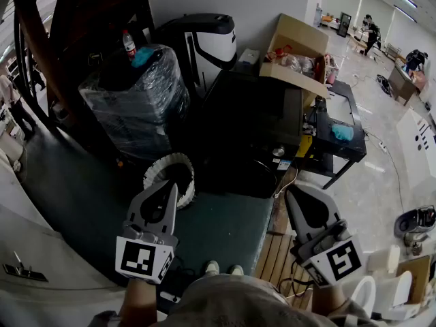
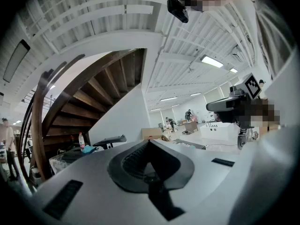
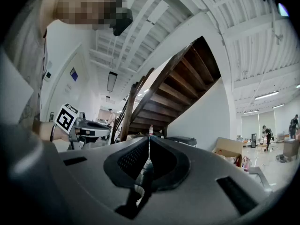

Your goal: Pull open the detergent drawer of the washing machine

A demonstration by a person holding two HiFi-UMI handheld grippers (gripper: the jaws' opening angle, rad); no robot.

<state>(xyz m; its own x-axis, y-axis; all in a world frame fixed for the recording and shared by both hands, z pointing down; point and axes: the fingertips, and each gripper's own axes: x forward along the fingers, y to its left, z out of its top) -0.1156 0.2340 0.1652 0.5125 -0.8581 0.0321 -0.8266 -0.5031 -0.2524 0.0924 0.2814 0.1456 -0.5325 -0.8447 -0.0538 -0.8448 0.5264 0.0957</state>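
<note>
No washing machine or detergent drawer can be made out in any view. Both grippers are held level and close to the person's body, above a dark green floor mat. My left gripper is shut with nothing between its jaws; in its own view the tips meet against open room. My right gripper is also shut and empty, its tips closed to a thin slit. Each gripper shows at the edge of the other's view: the right gripper and the left gripper.
Ahead stand a plastic-wrapped bundle with a bottle on top, a white-and-black appliance, a black cabinet and an open cardboard box. A white ribbed basket sits on the mat. A wooden staircase rises at left.
</note>
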